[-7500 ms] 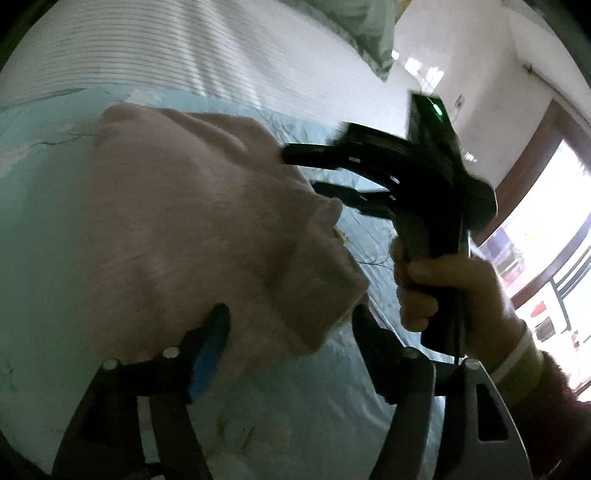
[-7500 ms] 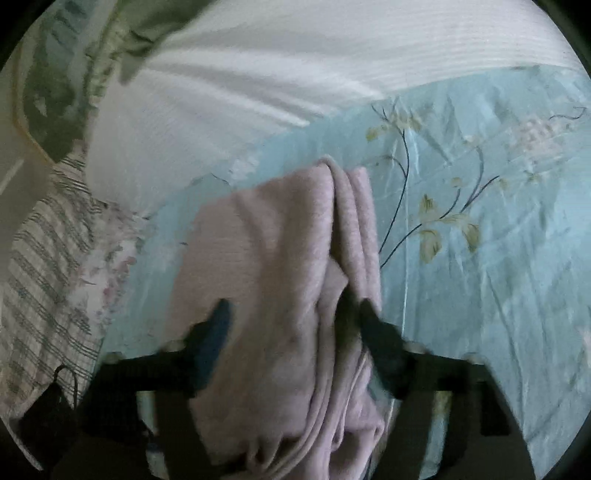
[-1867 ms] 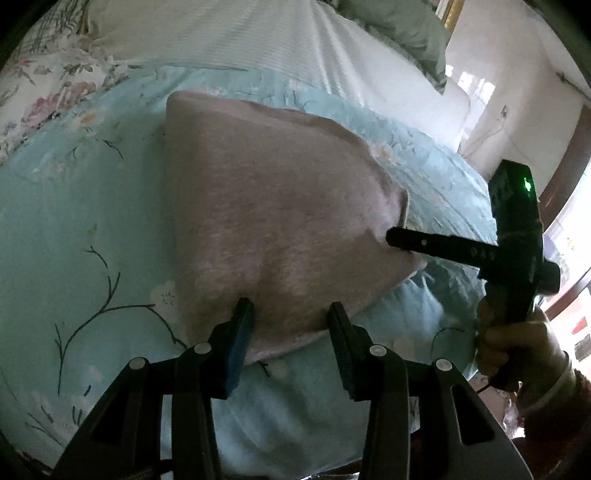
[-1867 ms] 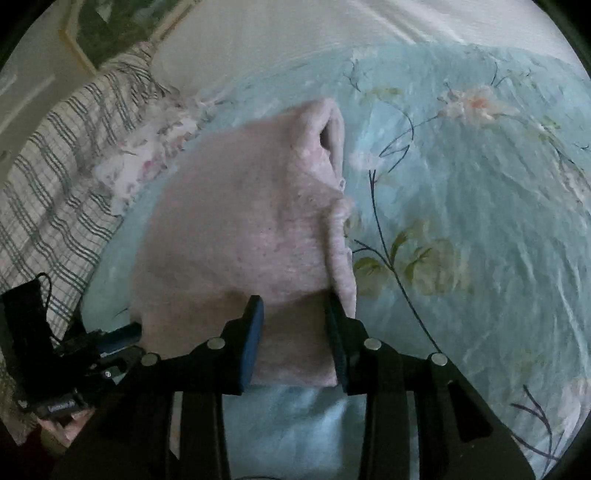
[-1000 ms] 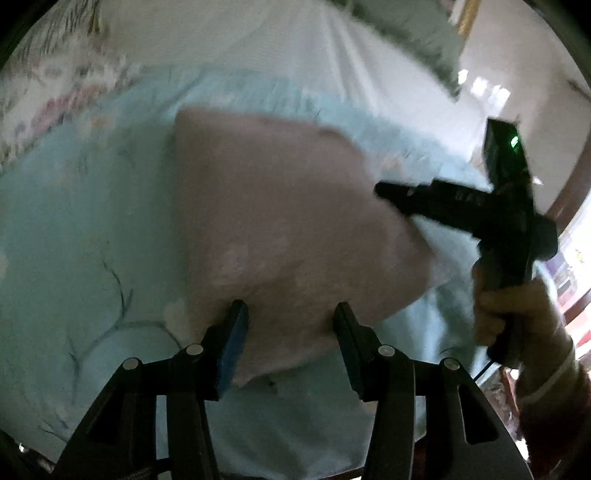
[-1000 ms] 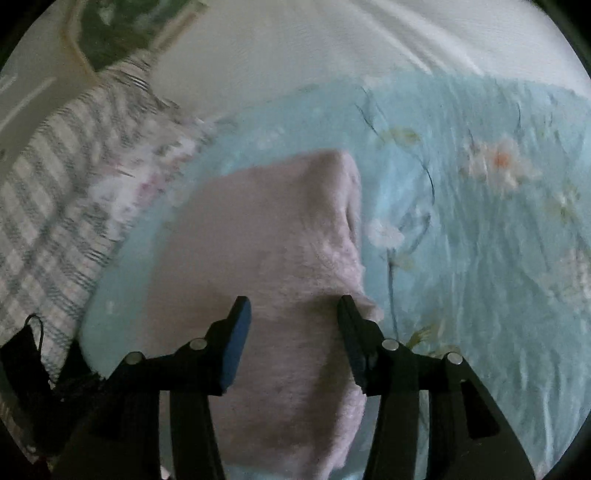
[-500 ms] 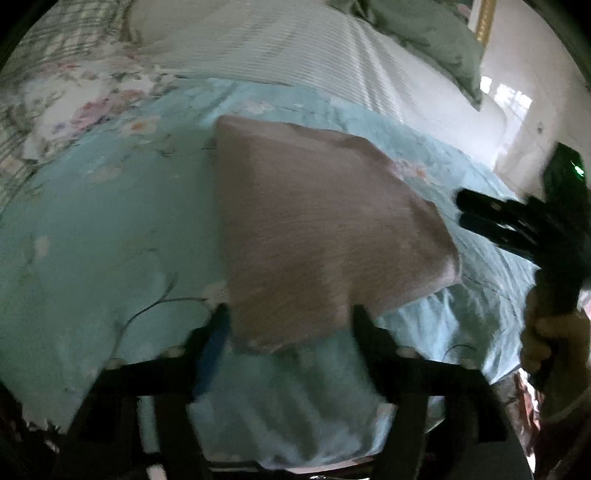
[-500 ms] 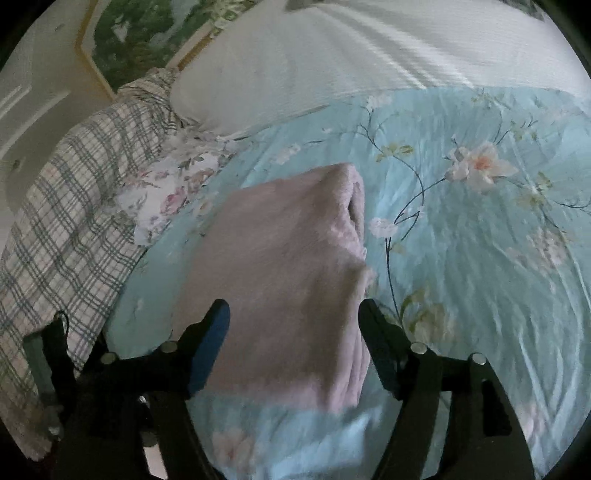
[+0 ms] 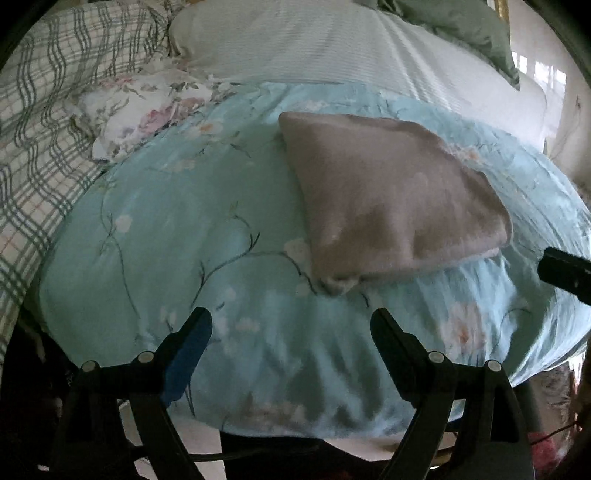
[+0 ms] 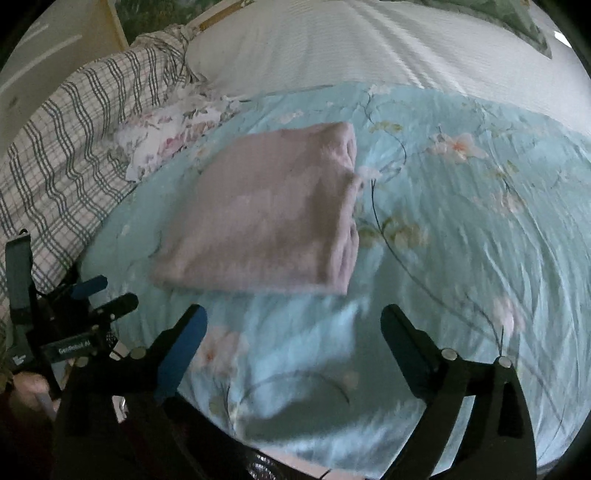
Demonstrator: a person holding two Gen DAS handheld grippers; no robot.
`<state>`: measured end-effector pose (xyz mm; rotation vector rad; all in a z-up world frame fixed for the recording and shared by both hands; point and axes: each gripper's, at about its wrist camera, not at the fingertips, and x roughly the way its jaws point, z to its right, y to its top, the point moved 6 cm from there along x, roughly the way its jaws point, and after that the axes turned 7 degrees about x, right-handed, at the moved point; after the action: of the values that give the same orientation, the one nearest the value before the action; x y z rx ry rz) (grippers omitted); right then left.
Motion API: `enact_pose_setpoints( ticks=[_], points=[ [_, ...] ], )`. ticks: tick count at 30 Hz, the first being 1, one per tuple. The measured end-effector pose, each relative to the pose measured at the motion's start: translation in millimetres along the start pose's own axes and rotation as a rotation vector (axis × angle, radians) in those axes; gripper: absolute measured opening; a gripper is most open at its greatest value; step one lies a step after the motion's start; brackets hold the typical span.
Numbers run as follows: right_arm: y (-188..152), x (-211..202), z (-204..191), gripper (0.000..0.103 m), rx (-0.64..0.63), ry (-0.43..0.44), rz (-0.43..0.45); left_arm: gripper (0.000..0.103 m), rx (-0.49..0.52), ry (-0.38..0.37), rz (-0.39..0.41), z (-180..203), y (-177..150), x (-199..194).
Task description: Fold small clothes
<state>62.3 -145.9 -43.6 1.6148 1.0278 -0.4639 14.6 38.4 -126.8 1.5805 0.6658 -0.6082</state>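
Note:
A pink fuzzy garment lies folded into a flat rectangle on the light blue floral bedspread. It also shows in the right wrist view, with its stacked folded edges on the right side. My left gripper is open and empty, pulled back near the front edge of the bed, apart from the garment. My right gripper is open and empty, just short of the garment's near edge. The left gripper also shows at the far left of the right wrist view.
A plaid blanket and a white floral cloth lie at the left. A white striped cover and a green pillow are at the back. The bed's front edge is just below the grippers.
Both grippers have opened, let go of the folded garment and drawn back toward the bed's front edge. The garment now lies flat on the bedspread.

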Motion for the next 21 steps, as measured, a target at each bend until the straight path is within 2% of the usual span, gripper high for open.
enact_pose_setpoints(
  ticks=[3, 6, 10, 21],
  points=[
    [-11, -5, -1, 0.098, -0.011, -0.015, -0.008, 0.088, -0.006, -0.026, -0.004, 3, -11, -7],
    [-17, -7, -4, 0.102, -0.045, -0.034, -0.008, 0.088, 0.056, -0.008, -0.034, 9, -15, -8],
    [-19, -7, -12, 0.103, -0.093, -0.031, -0.019, 0.088, 0.068, 0.015, 0.001, 7, -6, -15],
    [-11, -4, -23, 0.103, -0.151, -0.016, -0.032, 0.089, 0.129, 0.063, -0.01, 1, 12, -13]
  ],
)
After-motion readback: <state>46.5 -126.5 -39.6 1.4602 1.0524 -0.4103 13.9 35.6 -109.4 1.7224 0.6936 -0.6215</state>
